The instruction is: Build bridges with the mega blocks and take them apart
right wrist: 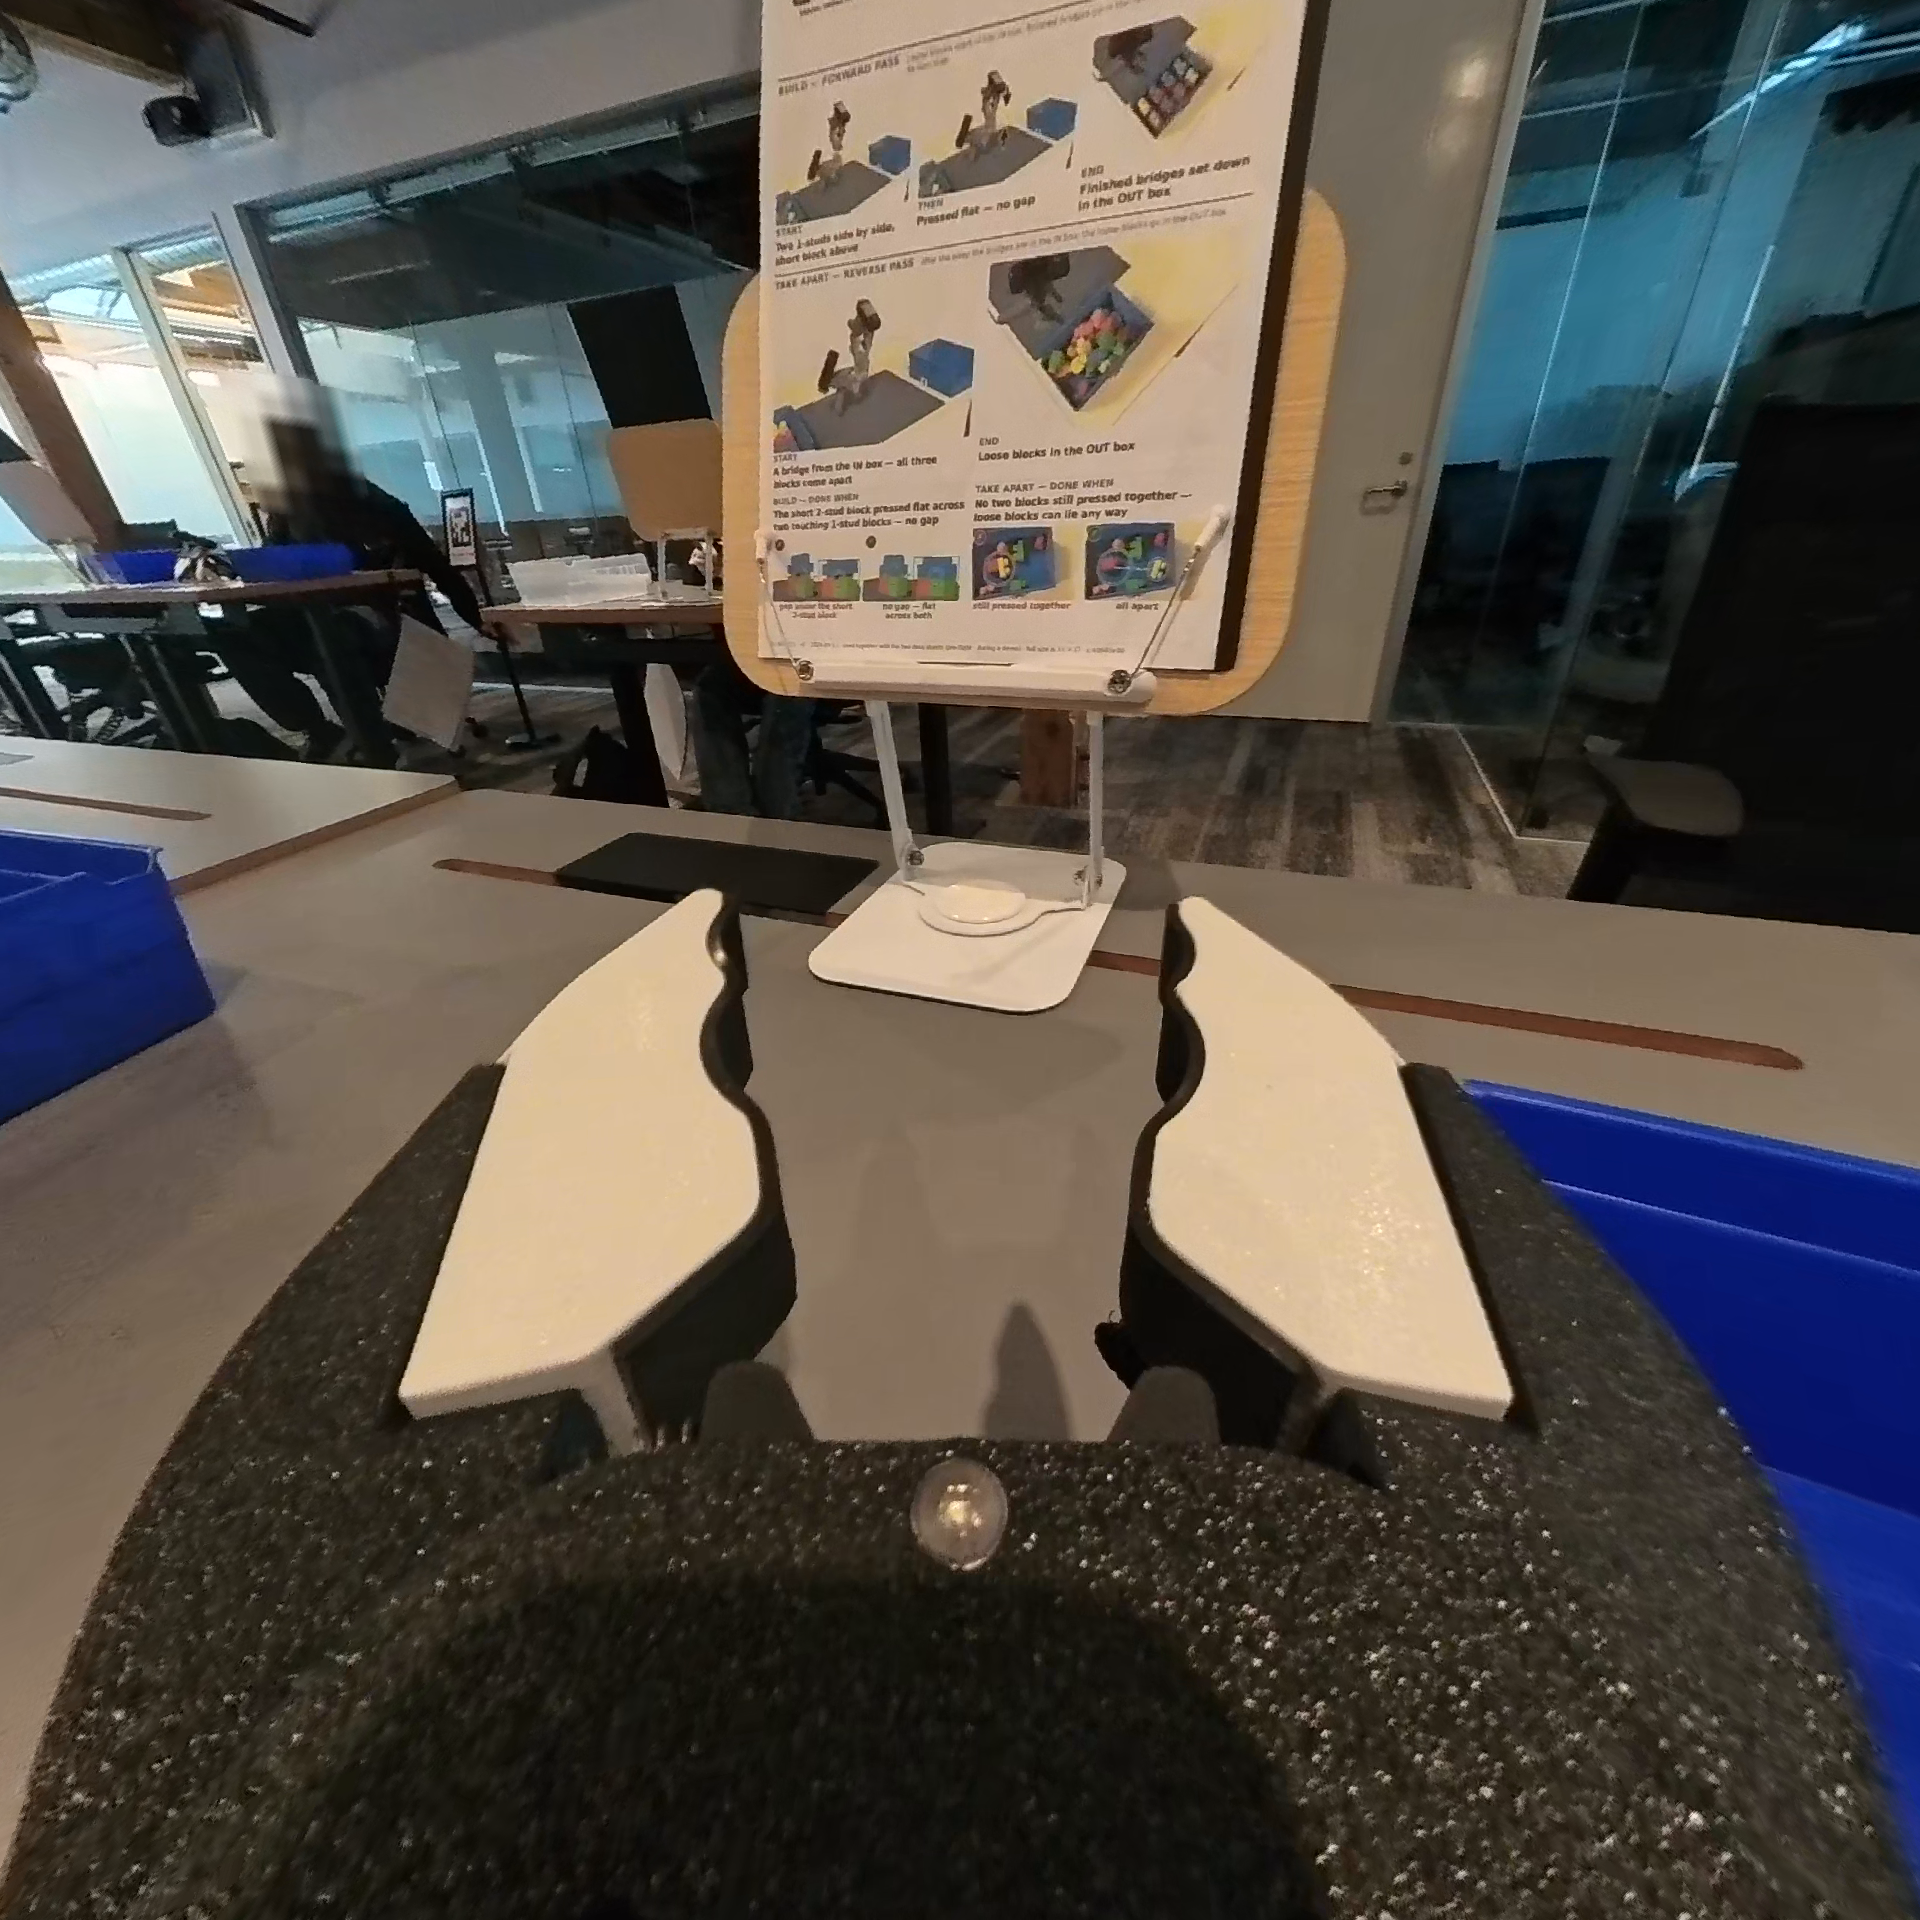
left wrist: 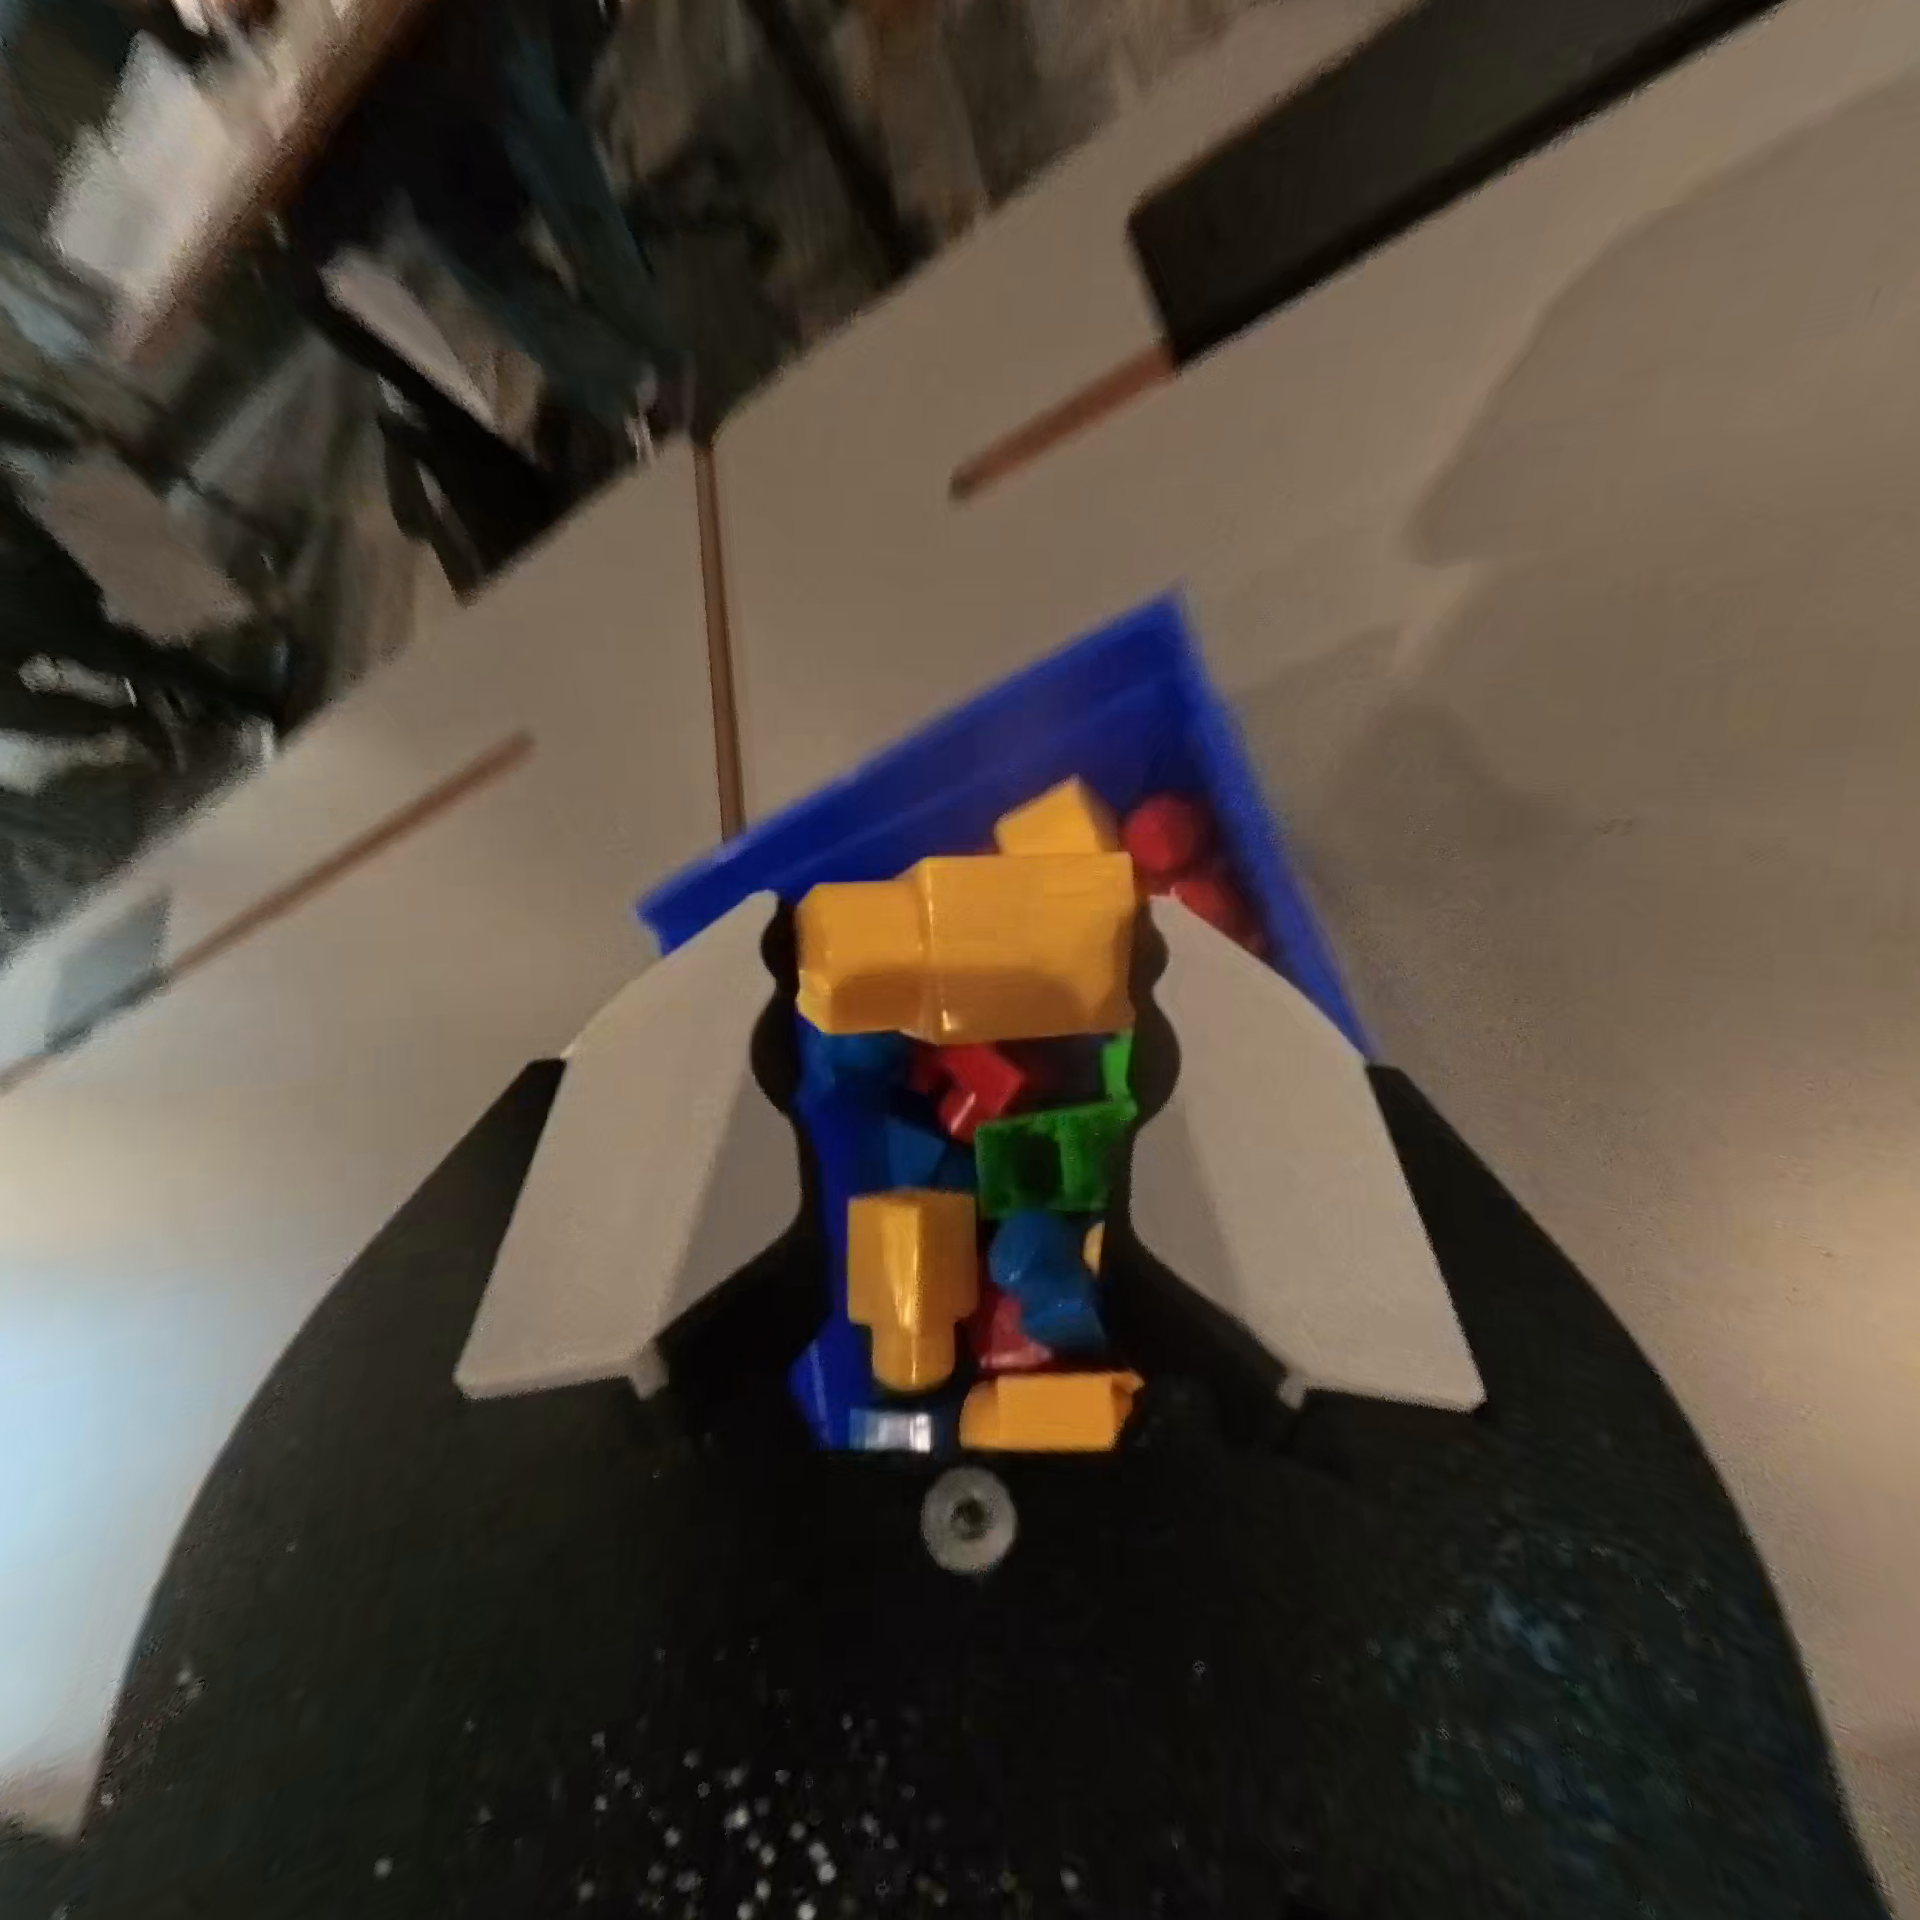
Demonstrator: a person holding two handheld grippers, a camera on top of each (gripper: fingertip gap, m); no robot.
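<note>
- The left gripper [left wrist: 964,940], with white fingers and black wavy pads, pinches a chunky yellow plastic block [left wrist: 966,940] near its fingertips; the block spans the gap from one pad to the other, and both pads appear to press on its ends, though the view is blurred.
- The yellow plastic block hangs above an open blue plastic bin [left wrist: 1226,748] that rests on the grey tabletop [left wrist: 1558,623].
- Inside the bin lies a loose heap of plastic blocks: red ones [left wrist: 1179,852] in the far corner, another yellow one [left wrist: 1055,821] just behind the held block, and further yellow, blue, green [left wrist: 1049,1153] and red pieces seen between the fingers.
- The right gripper [right wrist: 951,935] stands with its jaws spread wide, with only bare grey tabletop [right wrist: 935,1143] showing between the pads.
- Ahead of the right gripper, the white base of a stand [right wrist: 966,945] sits on the table and carries a wooden board with a printed instruction sheet [right wrist: 1018,312] of pictures and text.
- A flat black rectangular mat [right wrist: 717,868] lies just left of that base.
- A second blue plastic bin [right wrist: 1714,1247] sits close at the right gripper's right side, and another blue bin [right wrist: 83,956] shows at the left edge of that view.
- A person [right wrist: 343,582] sits at a far desk in the background.
</note>
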